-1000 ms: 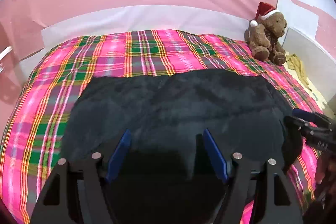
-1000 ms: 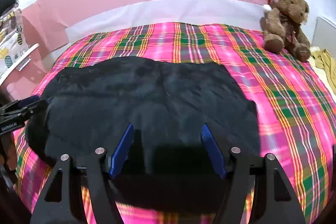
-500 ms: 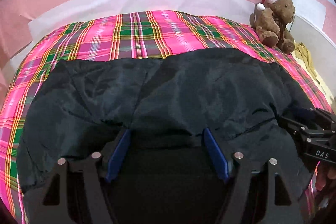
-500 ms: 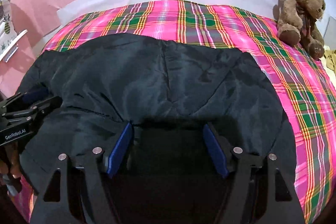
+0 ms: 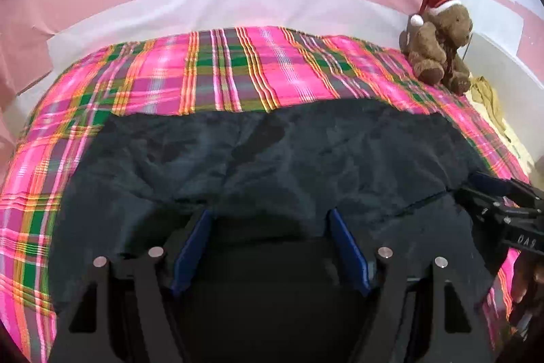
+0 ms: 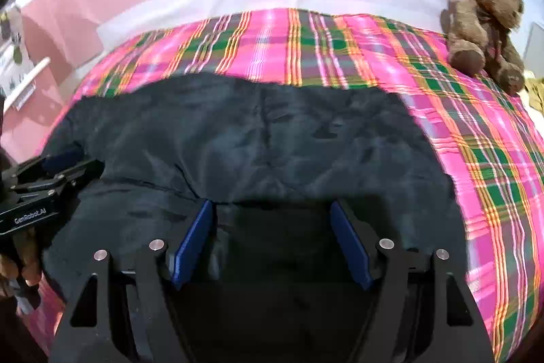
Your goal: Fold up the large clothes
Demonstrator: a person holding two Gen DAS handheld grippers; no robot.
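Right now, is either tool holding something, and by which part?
Nothing is clamped, it seems: both the left tool and right tool stand open, with the near edge of the dark garment lying between their fingers.

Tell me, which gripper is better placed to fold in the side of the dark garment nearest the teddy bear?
Right. The right gripper hovers open at the near edge of the garment, on the side where the bear sits. The left gripper, also open, is toward the opposite side.
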